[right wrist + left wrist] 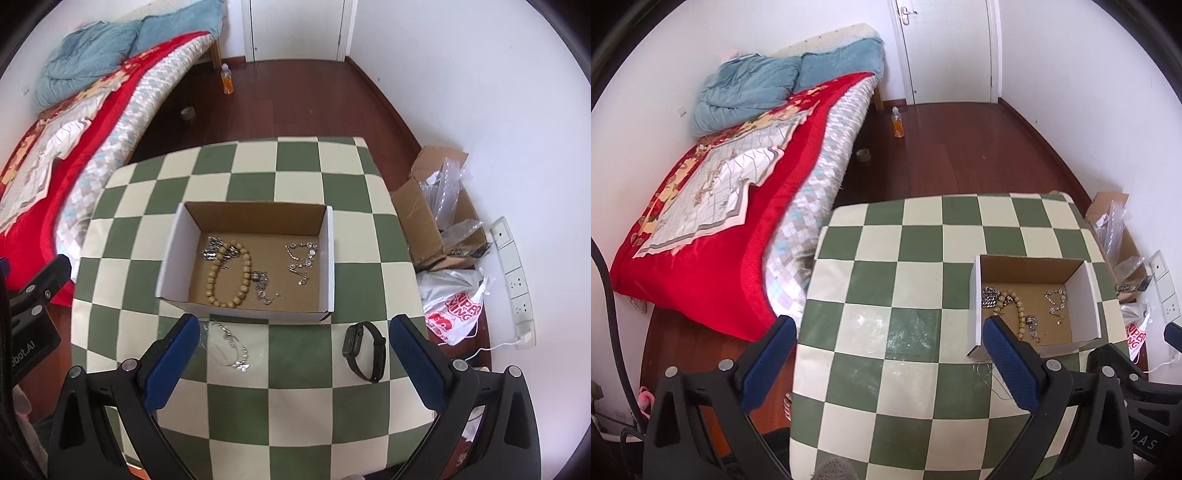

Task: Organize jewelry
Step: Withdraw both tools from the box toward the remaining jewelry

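Observation:
A white cardboard box (168, 266) with a brown inside stands on the green-and-cream checkered table (295, 406). In it lie a wooden bead bracelet (243, 273), a silver chain at its left (212, 249), a small silver piece (260, 282) and a silver bracelet (303, 258). In front of the box a thin silver necklace (232, 347) and a black watch (364, 350) lie on the table. My right gripper (291, 354) is open and empty above them. My left gripper (890, 362) is open and empty, left of the box (975, 295).
A bed with a red blanket (746, 229) stands left of the table. An open carton with plastic wrap (436, 218), a white shopping bag (450, 306) and a power strip (513, 273) lie on the floor at the right. A bottle (227, 79) stands by the door.

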`<state>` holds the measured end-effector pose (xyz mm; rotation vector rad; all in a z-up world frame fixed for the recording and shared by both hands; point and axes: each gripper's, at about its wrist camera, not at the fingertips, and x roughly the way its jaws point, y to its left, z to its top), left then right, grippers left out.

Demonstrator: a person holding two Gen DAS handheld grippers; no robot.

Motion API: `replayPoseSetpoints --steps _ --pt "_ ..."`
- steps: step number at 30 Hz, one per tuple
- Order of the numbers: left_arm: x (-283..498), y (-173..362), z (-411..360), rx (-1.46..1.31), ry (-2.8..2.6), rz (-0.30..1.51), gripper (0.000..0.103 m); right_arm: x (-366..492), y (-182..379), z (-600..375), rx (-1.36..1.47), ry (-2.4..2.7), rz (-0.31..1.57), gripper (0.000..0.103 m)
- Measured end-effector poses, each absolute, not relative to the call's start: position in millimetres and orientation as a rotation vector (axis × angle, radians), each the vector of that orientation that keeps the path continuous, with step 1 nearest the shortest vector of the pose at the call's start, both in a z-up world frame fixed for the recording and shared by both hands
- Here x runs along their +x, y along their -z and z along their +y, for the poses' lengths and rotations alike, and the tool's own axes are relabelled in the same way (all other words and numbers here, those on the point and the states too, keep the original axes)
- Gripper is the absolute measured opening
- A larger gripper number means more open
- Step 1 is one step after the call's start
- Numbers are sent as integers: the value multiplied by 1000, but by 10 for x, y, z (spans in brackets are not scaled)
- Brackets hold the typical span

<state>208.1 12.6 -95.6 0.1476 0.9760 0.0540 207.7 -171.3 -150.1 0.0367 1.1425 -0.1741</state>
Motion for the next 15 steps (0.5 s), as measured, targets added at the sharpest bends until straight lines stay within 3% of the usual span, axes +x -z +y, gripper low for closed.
replayPoseSetpoints --steps 15 --pt "1717 590 153 126 -50 933 103 1602 834 -1644 89 175 1000 103"
